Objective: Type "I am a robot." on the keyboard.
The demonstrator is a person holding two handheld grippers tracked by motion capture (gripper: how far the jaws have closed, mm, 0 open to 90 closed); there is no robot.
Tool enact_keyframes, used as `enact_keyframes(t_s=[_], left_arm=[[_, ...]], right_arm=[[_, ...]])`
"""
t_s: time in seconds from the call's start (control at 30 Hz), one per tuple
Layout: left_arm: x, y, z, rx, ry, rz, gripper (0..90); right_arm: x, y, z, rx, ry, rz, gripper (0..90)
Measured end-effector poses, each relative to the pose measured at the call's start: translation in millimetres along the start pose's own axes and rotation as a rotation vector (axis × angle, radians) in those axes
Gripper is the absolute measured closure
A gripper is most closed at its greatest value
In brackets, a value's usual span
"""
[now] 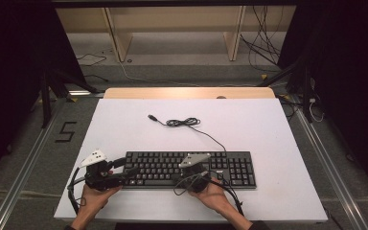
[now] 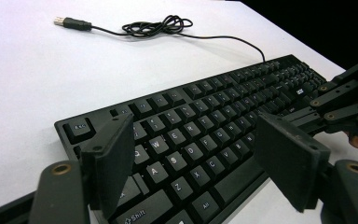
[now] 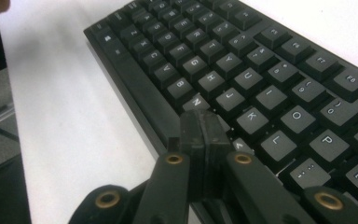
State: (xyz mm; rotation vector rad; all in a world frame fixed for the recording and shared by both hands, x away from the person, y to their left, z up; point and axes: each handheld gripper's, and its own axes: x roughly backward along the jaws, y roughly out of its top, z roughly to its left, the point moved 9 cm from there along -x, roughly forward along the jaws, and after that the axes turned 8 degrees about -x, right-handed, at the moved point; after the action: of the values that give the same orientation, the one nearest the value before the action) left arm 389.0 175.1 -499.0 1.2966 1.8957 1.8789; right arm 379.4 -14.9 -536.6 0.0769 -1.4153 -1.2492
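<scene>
From the high view I see the black keyboard (image 1: 191, 169) lying flat near my edge of the white bench (image 1: 124, 129), its cable (image 1: 187, 123) trailing back to a loose coil and an unplugged USB plug (image 1: 151, 117). My left hand-held gripper (image 1: 124, 171) sits at the keyboard's left end and my right hand-held gripper (image 1: 194, 175) hovers over the middle of the front rows. In the left gripper view my left hand-held gripper (image 2: 193, 165) is released, its jaws spread wide above the letter keys on the keyboard (image 2: 223, 116), gripping nothing; the cable (image 2: 168, 25) lies well beyond. In the right gripper view my right hand-held gripper (image 3: 200, 130) is clenched, jaws pressed together into a single tip that rests at the bottom row of the keyboard (image 3: 242, 70), just beside the N and M keys. I judge the work to be key pressing with that closed tip; I cannot tell whether a key is actually depressed, and the rest of the typing looks still to come.
</scene>
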Motion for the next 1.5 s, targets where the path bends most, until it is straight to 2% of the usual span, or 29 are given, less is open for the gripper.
enact_keyframes(t_s=[0.23, 0.6, 0.77, 0.9, 1.03, 1.17, 1.3, 1.37, 1.5], left_arm=[[-0.8, -0.7, 0.2, 0.001, 0.0, 0.005, 28.7], [-2.0, -1.5, 1.0, 0.001, 0.001, 0.009, 28.8], [-2.2, -2.0, 2.0, 0.001, 0.003, 0.012, 28.8], [-2.7, -2.1, 2.1, 0.003, 0.004, 0.013, 28.9], [-3.4, -2.2, 2.3, 0.002, 0.006, 0.014, 29.0], [-4.4, -2.9, 3.4, 0.005, 0.01, 0.02, 29.6], [-5.9, -3.4, 3.9, 0.007, 0.012, 0.024, 31.0], [-6.4, -3.8, 4.1, 0.004, 0.012, 0.029, 32.1], [-8.5, -5.2, 5.3, 0.005, 0.021, 0.042, 36.1]], right_arm=[[-3.6, -4.3, -2.4, 0.006, -0.013, 0.027, 90.0], [-3.1, -4.4, -2.1, -0.003, -0.013, 0.012, 90.0], [6.4, 6.1, 0.4, -0.023, 0.023, -0.051, 88.4], [11.6, 9.5, 2.2, -0.032, 0.034, -0.071, 85.6], [14.5, 10.5, 1.6, -0.042, 0.045, -0.084, 80.0], [18.8, 13.0, 1.3, -0.061, 0.054, -0.102, 67.3], [23.8, 15.0, -0.4, -0.07, 0.062, -0.12, 59.1], [25.9, 16.2, -2.2, -0.082, 0.055, -0.13, 51.8], [30.6, 17.1, -5.5, -0.091, 0.049, -0.148, 45.9]])
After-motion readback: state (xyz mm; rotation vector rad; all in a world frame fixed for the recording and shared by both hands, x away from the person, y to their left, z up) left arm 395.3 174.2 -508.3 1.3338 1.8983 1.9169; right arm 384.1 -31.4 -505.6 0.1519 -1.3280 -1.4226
